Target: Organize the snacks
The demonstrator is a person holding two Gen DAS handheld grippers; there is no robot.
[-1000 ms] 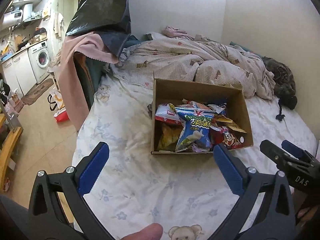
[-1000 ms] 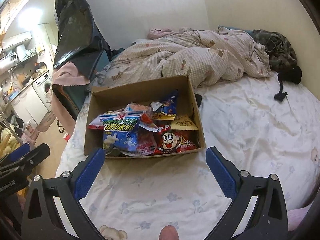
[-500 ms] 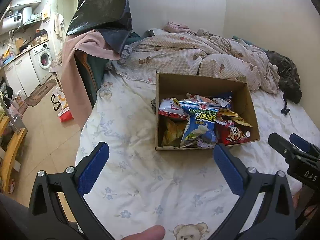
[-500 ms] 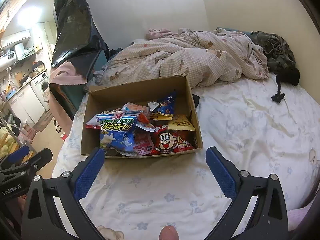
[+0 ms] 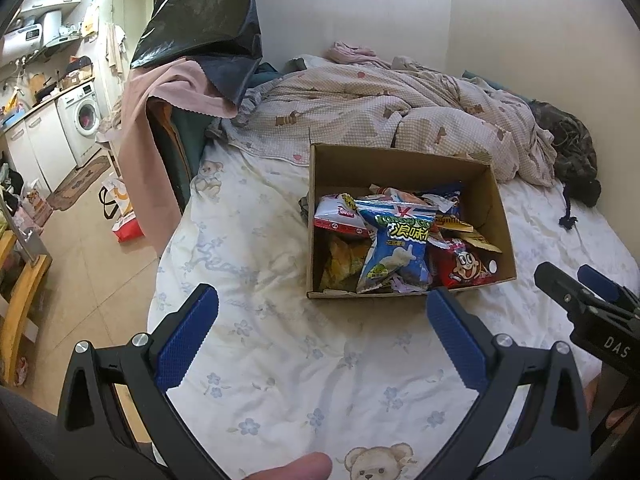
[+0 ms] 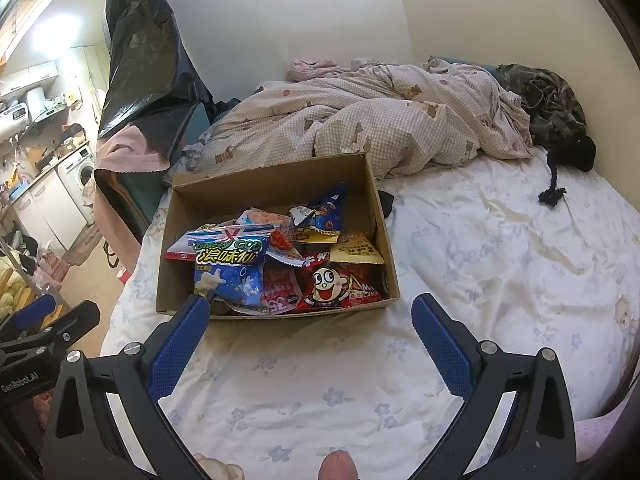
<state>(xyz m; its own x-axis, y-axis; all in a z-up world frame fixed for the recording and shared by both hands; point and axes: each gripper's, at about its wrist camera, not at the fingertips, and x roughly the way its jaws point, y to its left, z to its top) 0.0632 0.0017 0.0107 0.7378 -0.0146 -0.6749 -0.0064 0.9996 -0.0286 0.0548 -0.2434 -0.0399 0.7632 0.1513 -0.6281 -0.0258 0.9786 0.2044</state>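
Observation:
A brown cardboard box [image 5: 492, 200] [image 6: 276, 184] sits on the white floral bed sheet, filled with several snack packets. A blue "Honey God" bag [image 5: 396, 248] [image 6: 228, 268] lies on top at the front. A red bag with a cartoon face [image 5: 460, 266] [image 6: 332, 284] lies to its right. My left gripper [image 5: 320, 332] hovers open over the sheet just in front of the box, holding nothing. My right gripper [image 6: 310, 332] is open too, near the box's front edge, with nothing between its fingers.
A crumpled checked duvet [image 5: 400, 108] [image 6: 380, 120] lies behind the box. A dark camouflage garment [image 6: 548, 100] and a black cord [image 6: 554, 192] rest at the far right. The bed's left edge [image 5: 168, 256] drops to a tiled floor, with a kitchen beyond.
Both grippers have drawn slightly nearer the box and tilted down a little, so the box sits lower in both views. Both stay open.

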